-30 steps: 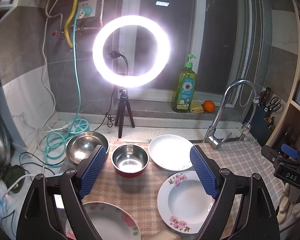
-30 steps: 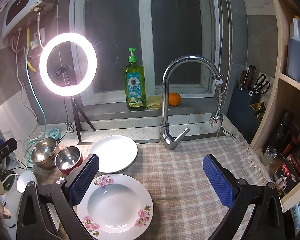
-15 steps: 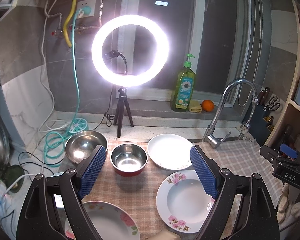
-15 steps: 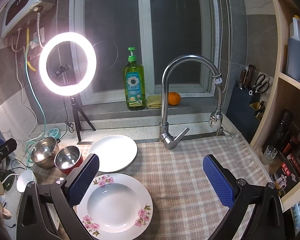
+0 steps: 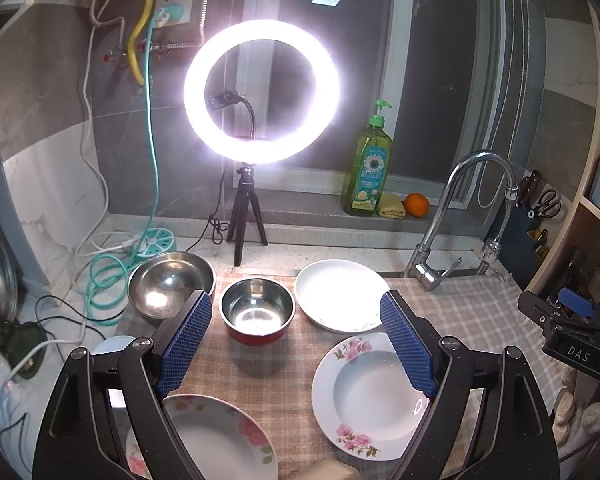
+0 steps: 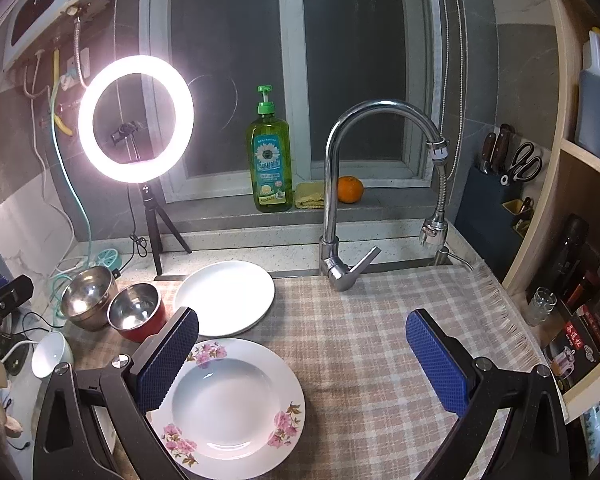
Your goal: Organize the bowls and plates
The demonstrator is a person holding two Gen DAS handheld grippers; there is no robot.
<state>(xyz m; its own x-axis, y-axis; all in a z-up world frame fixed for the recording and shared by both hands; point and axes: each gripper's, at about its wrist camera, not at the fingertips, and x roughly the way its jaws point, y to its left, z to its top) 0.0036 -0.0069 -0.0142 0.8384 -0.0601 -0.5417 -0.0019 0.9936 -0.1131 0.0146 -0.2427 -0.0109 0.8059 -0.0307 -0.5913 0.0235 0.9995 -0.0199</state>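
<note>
On the checked cloth [image 6: 380, 340] lie a plain white plate [image 5: 340, 294] [image 6: 226, 296], a deep flowered plate [image 5: 370, 396] [image 6: 230, 406] and a second flowered plate [image 5: 216, 440] at the near left. A red-sided steel bowl [image 5: 257, 310] [image 6: 137, 312] and a larger steel bowl [image 5: 170, 282] [image 6: 87, 294] stand behind. A small white bowl [image 6: 52, 354] sits off the cloth's left edge. My left gripper [image 5: 296, 340] is open and empty above the cloth, in front of the red bowl. My right gripper [image 6: 300, 364] is open and empty above the deep flowered plate's right side.
A lit ring light on a tripod [image 5: 260, 92] stands behind the bowls. A tap [image 6: 340, 208] rises at the back of the cloth. A green soap bottle [image 6: 270, 156], a sponge and an orange [image 6: 350, 189] sit on the sill. Cables lie at left, shelves at right.
Both views have shifted only slightly; the left gripper drifted a little. Both grippers stay open and no dish has moved.
</note>
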